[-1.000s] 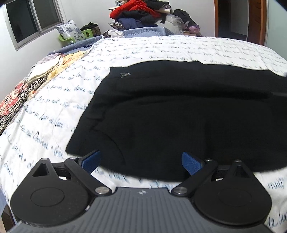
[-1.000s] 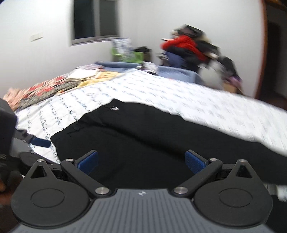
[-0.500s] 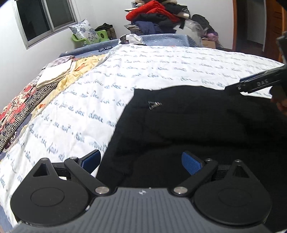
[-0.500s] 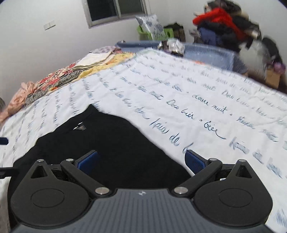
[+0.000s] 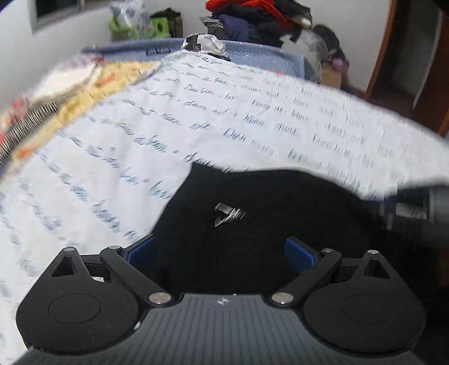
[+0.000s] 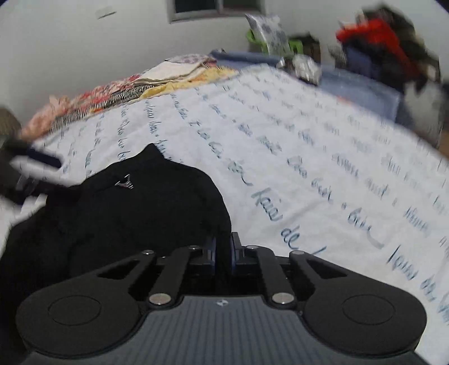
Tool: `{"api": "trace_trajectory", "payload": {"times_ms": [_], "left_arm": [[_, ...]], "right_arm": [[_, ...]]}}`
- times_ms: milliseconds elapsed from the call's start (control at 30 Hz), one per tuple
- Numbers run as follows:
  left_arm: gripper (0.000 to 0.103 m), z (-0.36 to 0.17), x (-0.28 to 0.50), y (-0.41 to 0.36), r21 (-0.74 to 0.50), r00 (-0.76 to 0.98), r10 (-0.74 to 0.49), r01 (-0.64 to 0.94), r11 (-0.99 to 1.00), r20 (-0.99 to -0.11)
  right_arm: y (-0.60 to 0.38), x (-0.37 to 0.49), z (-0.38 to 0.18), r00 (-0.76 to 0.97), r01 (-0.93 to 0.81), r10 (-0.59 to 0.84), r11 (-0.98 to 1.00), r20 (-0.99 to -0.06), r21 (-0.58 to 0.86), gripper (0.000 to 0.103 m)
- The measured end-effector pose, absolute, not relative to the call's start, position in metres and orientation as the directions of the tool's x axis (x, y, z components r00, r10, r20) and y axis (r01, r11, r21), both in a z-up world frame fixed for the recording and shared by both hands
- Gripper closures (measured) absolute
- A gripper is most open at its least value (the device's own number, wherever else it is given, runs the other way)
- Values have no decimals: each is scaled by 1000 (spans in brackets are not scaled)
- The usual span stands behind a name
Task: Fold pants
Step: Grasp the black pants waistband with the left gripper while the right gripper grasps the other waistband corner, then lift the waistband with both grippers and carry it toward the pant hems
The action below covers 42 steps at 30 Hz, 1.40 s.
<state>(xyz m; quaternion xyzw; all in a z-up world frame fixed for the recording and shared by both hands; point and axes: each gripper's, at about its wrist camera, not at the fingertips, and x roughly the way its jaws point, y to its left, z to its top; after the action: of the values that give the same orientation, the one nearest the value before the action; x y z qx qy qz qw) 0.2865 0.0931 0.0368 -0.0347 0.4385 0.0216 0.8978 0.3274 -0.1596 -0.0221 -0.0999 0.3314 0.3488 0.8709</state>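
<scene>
The black pants [image 5: 252,224] lie on the bed, spread over a white bedspread [image 5: 140,146] printed with lines of blue handwriting, and both wrist views look down on them from the near edge. In the left wrist view the left gripper [image 5: 221,252] hangs over the dark cloth with its fingers wide apart, the blue pads [image 5: 140,250] on either side with nothing between them but the cloth underneath; a small silver logo [image 5: 228,214] on the pants sits just ahead of the gap. In the right wrist view the right gripper [image 6: 223,250] has its fingers drawn narrow, almost together, with a fold of the black cloth pinched between the blue pads at the pants' edge nearest the bare bedspread [image 6: 308,168]. From that view the pants [image 6: 126,210] bunch up to the left of the fingers, with the same silver logo [image 6: 125,182] showing near their far corner. The left gripper shows as a blurred dark shape [image 6: 31,165] at the left border of that view (its outline is too smeared to read more). Along the far side of the bed lie folded patterned cloths [image 6: 118,95] in yellow, red and zebra stripe, and beyond the bed's end a heap of clothes [image 5: 252,16] with a red garment on top stands against the wall.
</scene>
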Motion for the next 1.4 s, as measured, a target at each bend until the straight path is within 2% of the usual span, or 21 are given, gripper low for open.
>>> {"api": "trace_trajectory", "payload": {"times_ms": [100,200,267,367,400,467,500,533,600,733,833,1000,1033,1067,1100,1133,1267,1400], "left_arm": [[7,43,299,105,-191,613,-86,-109,976,-785],[7,46,302,120,-305,620,-149,-153,940,-770],[7,44,298,130,-357,633,-172,-177,917,-755],[9,35,297,142,-413,628,-204,-206,887,-751],[14,31,298,144,-420,615,-212,-214,882,-759],[38,22,298,146,-423,585,-224,-228,877,-779],[62,17,297,147,-429,570,-233,-237,871,-788],[77,13,295,147,-432,554,-243,-240,869,-796],[89,7,288,149,-429,547,-236,-254,867,-803],[91,7,268,152,-421,580,-214,-249,872,-786],[91,12,255,156,-435,588,-226,-241,867,-776],[90,18,247,155,-411,584,-228,-200,889,-779],[91,17,245,155,-404,579,-225,-199,893,-784],[91,17,243,155,-400,578,-224,-196,895,-785],[91,18,240,155,-397,578,-224,-191,898,-785],[91,19,237,154,-392,580,-223,-184,901,-783],[91,27,214,157,-350,595,-209,-130,928,-776],[91,26,190,165,-349,585,-221,-114,930,-781]], "right_arm": [[-133,274,-8,617,-719,499,672,-608,-178,94],[-109,217,-2,644,-747,495,572,-583,-339,95],[-99,182,-3,648,-757,505,512,-571,-407,96],[-92,145,-7,627,-778,534,461,-567,-427,96],[-91,138,-10,624,-781,538,457,-567,-426,96],[-90,129,-15,627,-778,539,463,-563,-424,96],[-90,127,-18,628,-777,537,471,-563,-418,96],[-91,126,-21,633,-772,534,482,-560,-413,96],[-94,125,-26,674,-737,515,524,-529,-428,96],[-100,128,-37,760,-642,412,598,-503,-480,85],[-116,133,-38,766,-618,370,647,-526,-447,75],[-146,143,-38,747,-609,335,690,-574,-390,74],[-148,146,-35,730,-619,350,703,-588,-350,75],[-150,146,-33,719,-623,360,712,-594,-323,86],[-149,143,-30,715,-629,372,711,-593,-313,93],[-150,138,-27,719,-629,371,707,-588,-323,96],[-142,110,-20,715,-654,379,659,-587,-371,98],[-142,85,-16,690,-679,408,651,-598,-340,98]]}}
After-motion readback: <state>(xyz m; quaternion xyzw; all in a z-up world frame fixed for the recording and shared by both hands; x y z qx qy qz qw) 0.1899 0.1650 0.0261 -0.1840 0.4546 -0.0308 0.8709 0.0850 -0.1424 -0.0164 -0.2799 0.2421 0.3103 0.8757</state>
